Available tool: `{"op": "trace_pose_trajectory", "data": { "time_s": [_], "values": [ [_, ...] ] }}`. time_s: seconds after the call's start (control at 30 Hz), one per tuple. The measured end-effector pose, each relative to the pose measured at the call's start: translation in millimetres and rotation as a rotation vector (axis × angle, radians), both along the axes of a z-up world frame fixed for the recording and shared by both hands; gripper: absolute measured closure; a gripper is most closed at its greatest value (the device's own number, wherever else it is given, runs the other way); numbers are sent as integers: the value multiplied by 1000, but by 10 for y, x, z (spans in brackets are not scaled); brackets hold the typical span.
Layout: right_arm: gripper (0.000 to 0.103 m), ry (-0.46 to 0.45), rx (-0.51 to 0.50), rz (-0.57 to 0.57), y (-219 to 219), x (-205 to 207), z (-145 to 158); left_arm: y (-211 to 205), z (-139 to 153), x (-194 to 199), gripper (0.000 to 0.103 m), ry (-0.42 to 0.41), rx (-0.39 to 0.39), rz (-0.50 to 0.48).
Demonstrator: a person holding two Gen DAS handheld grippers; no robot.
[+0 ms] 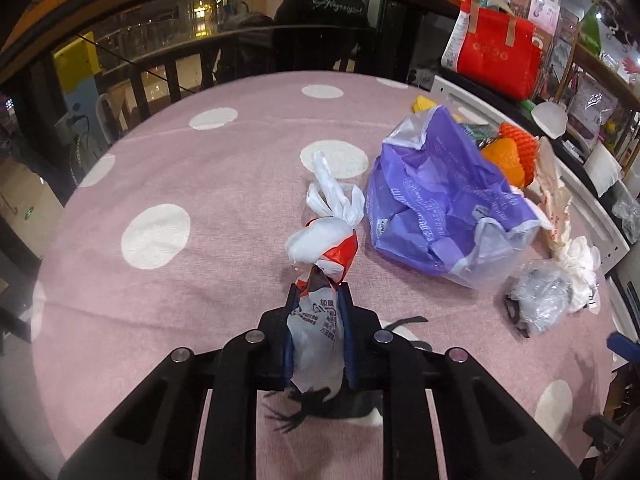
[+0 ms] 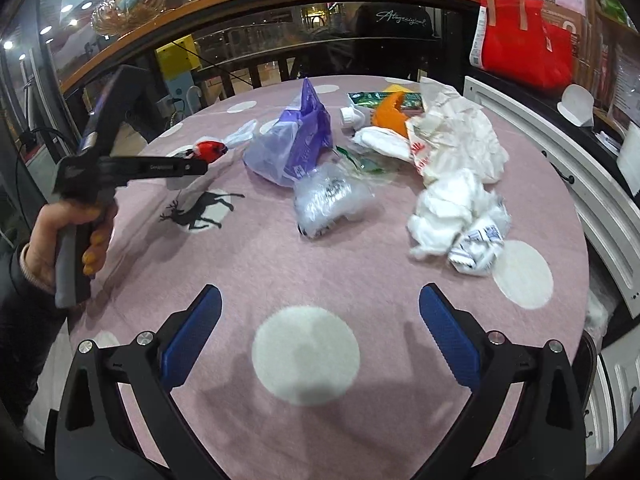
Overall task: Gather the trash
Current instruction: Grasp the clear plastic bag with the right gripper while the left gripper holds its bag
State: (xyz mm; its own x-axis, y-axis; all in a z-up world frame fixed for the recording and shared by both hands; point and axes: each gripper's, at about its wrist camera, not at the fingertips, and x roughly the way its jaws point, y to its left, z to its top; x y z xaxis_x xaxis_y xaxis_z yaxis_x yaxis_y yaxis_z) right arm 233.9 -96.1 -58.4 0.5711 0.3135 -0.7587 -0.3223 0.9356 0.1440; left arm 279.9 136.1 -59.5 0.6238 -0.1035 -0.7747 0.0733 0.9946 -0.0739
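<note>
Pink cloth [image 1: 200, 184] with white dots covers the round table, and a dark railing and glass stand behind it. On the cloth, the left gripper [image 1: 318, 292] is clamped on a white bag [image 1: 320, 248] with red print; the bag's lower part is squeezed between the blue pads [image 1: 289, 332], while its knotted top sticks out past the fingertips. In the right wrist view the same gripper [image 2: 196, 160] shows from the side, held by a hand [image 2: 68, 232] in a dark sleeve, above a black deer print [image 2: 200, 210]. Just beside the held bag lies a purple bag [image 1: 440, 208], with an orange net [image 1: 516, 152] behind it. Nearer the table's edge sit a clear bag [image 2: 328, 200], white tissue [image 2: 452, 208] and a crumpled paper bag [image 2: 456, 132]. The right gripper [image 2: 320, 304] hangs over a bare white dot, jaws wide apart, nothing between them. A red tote [image 2: 524, 48] stands on the shelf.
</note>
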Motion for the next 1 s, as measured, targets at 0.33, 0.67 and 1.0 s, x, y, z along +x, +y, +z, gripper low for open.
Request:
{"op": "trace_pose_trajectory", "data": {
  "time_s": [0.33,0.67,1.0],
  "values": [
    [5,39,-22,-46,233,592,-77,41,124,-585,85,-109,-12,27],
    [40,89,-89,-57,403,859,-267,-4,89,-915,85,-146,14,46],
    [71,80,-72,-28,369,648,-235,-95,80,-1024,85,-145,-3,33]
  ]
}}
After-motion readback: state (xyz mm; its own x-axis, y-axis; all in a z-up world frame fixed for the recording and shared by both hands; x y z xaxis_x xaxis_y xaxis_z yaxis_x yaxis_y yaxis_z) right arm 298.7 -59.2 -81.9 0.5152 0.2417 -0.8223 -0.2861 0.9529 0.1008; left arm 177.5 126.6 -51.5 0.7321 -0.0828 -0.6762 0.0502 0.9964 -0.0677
